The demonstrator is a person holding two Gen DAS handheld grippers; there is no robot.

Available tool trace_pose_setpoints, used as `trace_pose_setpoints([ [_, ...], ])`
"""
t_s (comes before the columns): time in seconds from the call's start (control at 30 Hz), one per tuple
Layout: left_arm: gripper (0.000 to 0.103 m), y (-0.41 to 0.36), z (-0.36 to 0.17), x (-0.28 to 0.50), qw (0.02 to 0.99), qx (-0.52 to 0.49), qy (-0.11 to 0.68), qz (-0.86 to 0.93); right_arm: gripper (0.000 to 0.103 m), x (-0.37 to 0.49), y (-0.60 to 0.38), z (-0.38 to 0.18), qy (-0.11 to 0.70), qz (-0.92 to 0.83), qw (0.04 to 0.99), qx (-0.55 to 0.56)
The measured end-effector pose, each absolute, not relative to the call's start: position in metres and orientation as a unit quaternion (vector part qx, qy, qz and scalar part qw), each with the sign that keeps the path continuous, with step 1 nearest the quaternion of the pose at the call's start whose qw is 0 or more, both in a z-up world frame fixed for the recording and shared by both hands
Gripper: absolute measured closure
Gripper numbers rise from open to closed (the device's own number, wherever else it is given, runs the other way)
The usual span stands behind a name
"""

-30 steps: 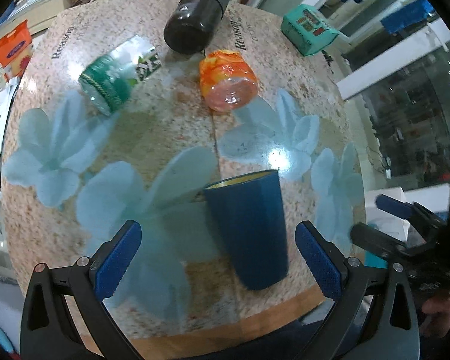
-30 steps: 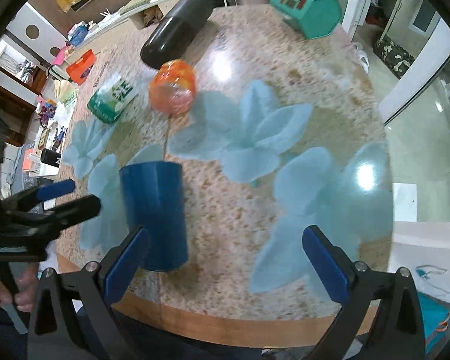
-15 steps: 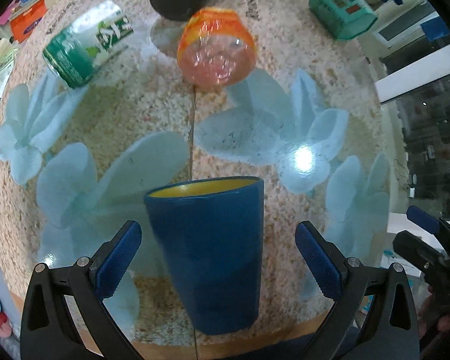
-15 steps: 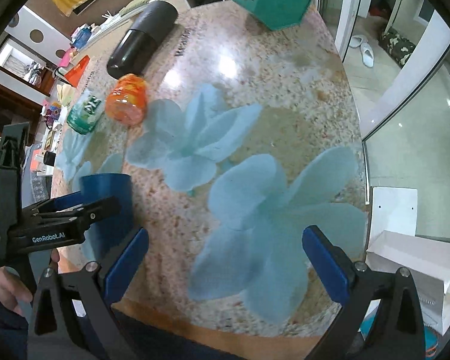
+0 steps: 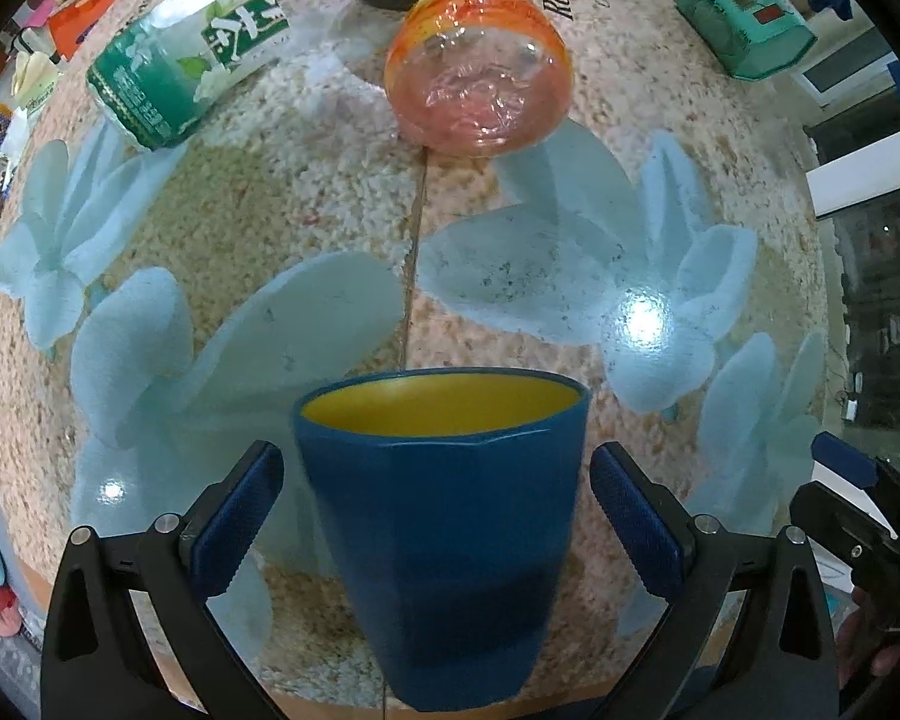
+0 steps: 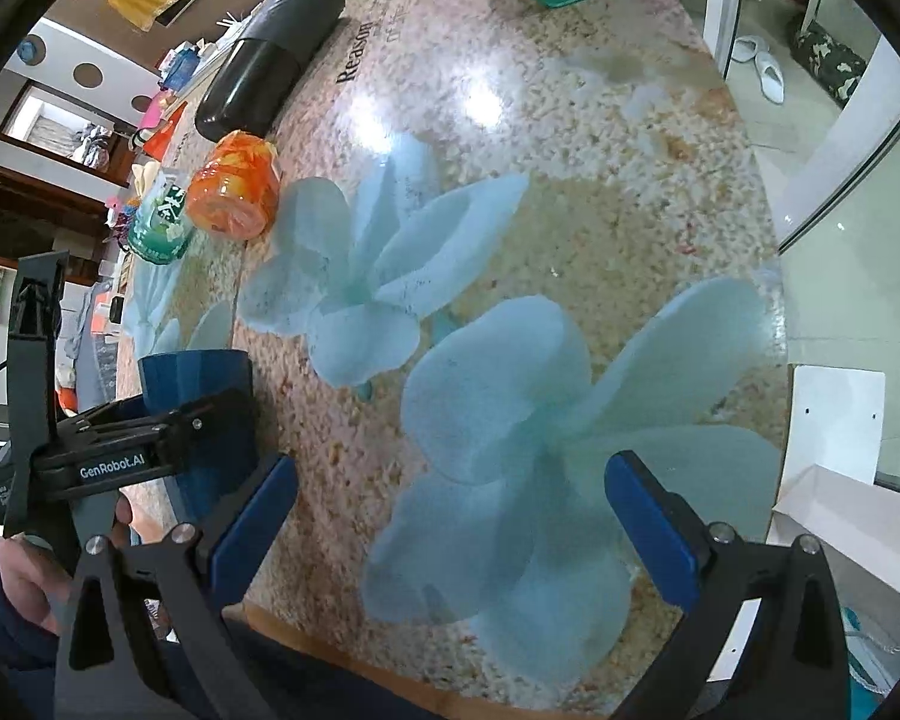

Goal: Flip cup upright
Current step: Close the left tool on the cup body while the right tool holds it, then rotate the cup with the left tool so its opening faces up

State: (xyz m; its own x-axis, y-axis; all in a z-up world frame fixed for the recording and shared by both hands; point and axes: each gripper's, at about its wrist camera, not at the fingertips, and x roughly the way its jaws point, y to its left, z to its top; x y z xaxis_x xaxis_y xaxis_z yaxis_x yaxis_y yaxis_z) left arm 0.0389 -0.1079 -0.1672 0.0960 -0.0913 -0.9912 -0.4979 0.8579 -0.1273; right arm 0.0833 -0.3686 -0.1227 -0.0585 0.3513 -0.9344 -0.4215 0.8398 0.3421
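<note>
The bench (image 5: pixel 306 228) — speckled stone with pale blue flower prints — is being shown carrying everything. Near its front edge the blue cup (image 5: pixel 444 516) is being seen mouth-up, its yellow inside exposed. It is being flanked by the left gripper (image 5: pixel 437 522), whose fingers (image 5: pixel 240 510) are being kept spread, a narrow gap showing on each side of the cup. The right gripper (image 6: pixel 450 516) is being held wide open over bare bench, well apart from the cup. Farther back a dark cylinder (image 6: pixel 270 72), a green can (image 5: pixel 192 84) and an orange jar (image 5: pixel 480 96) are lying on their sides — a teal box (image 5: pixel 744 24) is sitting beyond.
</note>
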Motion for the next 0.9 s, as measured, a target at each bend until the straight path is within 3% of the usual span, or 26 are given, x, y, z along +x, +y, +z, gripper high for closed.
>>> trace_pose_setpoints([
  [0.27,0.028,-0.116,-0.181,0.042,0.699,-0.215,0.668,0.137,0.000,0.082,-0.367,-0.126,0.674,0.291,0.679,-0.016],
  [0.9,0.028,-0.118,-0.149,0.012,0.769,-0.200,0.601,0.092,0.000,0.070,-0.357,-0.112,0.654,0.290,0.698,-0.004],
])
